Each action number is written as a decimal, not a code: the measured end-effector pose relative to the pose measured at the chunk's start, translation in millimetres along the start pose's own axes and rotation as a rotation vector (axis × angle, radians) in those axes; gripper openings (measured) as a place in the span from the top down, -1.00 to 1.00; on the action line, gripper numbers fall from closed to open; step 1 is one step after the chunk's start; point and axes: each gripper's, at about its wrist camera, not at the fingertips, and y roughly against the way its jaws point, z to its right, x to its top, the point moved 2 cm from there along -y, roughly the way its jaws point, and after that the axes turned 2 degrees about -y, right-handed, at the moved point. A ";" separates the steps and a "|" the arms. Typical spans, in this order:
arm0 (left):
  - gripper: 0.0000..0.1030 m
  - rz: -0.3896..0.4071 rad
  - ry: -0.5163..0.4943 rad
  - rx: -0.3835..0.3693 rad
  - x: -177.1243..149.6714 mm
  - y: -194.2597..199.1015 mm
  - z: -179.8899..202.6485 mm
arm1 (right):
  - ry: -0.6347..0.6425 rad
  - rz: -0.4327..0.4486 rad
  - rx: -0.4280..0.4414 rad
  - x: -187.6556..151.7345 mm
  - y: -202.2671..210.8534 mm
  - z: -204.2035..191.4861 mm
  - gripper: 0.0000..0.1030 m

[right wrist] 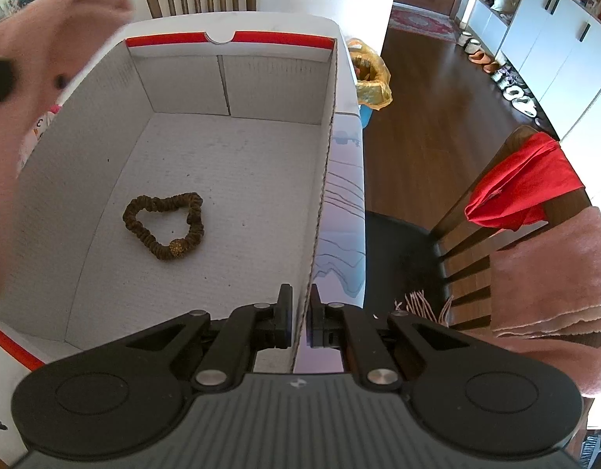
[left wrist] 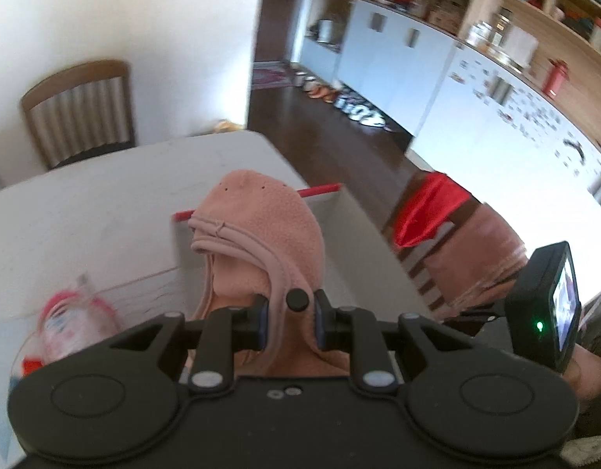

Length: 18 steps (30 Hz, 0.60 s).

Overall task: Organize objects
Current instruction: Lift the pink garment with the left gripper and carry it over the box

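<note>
The right gripper (right wrist: pixel 299 322) is clamped on the right wall of the white box (right wrist: pixel 320 211), one finger on each side of it. The pink fleece hat (left wrist: pixel 257 234) is pinched by the left gripper (left wrist: pixel 290 322) at its lower edge and is held up above the box. On the box floor a brown scrunchie (right wrist: pixel 165 224) is seen. The box stands on the desk (left wrist: pixel 85 203).

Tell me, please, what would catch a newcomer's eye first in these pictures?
Probably the pink hat, pinched in the left gripper and hanging over the box. Next, the brown scrunchie lying alone on the box floor, while the right gripper clamps the box's near right wall. A red cloth drapes a chair on the right.
</note>
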 end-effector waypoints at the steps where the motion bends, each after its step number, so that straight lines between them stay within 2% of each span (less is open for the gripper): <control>1: 0.63 -0.007 -0.009 -0.003 1.9 -5.5 4.6 | 0.001 0.001 0.000 -0.1 0.1 -0.1 0.88; 11: 0.63 -0.077 -0.129 -0.013 3.7 -72.2 36.8 | -0.007 0.001 0.008 -0.1 0.5 1.4 0.88; 18: 0.63 -0.124 -0.164 -0.027 4.0 -109.8 45.8 | 0.000 -0.004 0.008 -0.2 -1.2 1.0 0.88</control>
